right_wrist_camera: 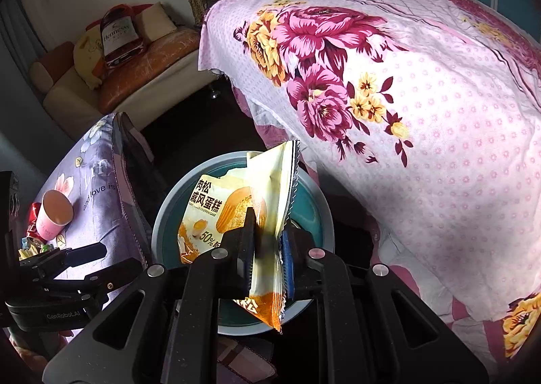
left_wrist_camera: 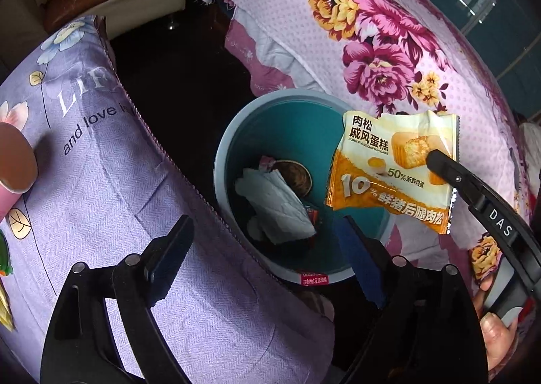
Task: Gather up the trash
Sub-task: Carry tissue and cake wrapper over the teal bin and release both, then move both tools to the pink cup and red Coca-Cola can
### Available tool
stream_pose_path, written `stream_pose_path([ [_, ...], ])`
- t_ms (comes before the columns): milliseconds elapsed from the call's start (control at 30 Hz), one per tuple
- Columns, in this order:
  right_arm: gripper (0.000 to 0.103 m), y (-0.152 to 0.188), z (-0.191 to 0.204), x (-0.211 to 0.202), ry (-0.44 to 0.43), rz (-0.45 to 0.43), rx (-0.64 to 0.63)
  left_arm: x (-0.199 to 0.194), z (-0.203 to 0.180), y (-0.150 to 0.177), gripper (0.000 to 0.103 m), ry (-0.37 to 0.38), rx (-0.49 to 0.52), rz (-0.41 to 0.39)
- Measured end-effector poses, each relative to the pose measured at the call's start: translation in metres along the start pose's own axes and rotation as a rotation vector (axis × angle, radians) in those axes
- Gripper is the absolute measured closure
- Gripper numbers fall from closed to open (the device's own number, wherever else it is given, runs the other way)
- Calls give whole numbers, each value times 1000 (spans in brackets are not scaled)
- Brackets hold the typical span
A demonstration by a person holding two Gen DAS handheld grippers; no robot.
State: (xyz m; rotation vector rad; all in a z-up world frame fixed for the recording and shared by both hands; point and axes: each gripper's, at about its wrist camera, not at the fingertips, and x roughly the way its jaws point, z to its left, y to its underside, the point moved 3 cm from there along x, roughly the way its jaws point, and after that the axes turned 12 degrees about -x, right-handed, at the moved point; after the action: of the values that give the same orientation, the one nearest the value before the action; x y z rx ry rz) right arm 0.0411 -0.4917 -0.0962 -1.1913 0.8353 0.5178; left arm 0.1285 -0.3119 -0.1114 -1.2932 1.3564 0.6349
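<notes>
The right claw [right_wrist_camera: 267, 248] is pinching the orange and cream cake wrapper [left_wrist_camera: 392, 171] and holding it above the round teal trash bin [left_wrist_camera: 236, 133], near the bin's rim. Inside the bin, a white crumpled tissue [left_wrist_camera: 277, 204] is lying. The left claw [left_wrist_camera: 267, 265] is spread, gripping nothing. Beside the bin, a lilac printed cushion [left_wrist_camera: 101, 187] is carrying a pink paper cup [right_wrist_camera: 54, 215], and a pink flowered bed sheet [left_wrist_camera: 372, 45] is hanging on the other side.

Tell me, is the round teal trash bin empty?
Not empty. Inside the round teal trash bin lie a crumpled white tissue and other scraps; the cake wrapper is not in yet, held above by the right gripper.
</notes>
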Motion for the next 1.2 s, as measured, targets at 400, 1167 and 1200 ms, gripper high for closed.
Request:
stream_pose_path([
  [400, 81, 1, 17, 11, 12, 46, -29, -12, 24, 9, 13, 13, -34, -10],
  [1167, 26, -4, 113, 11, -70, 107, -244, -61, 120, 33, 12, -27, -167, -75],
  [1200, 26, -5, 121, 11, -74, 109, -266, -65, 127, 34, 12, -31, -176, -83],
])
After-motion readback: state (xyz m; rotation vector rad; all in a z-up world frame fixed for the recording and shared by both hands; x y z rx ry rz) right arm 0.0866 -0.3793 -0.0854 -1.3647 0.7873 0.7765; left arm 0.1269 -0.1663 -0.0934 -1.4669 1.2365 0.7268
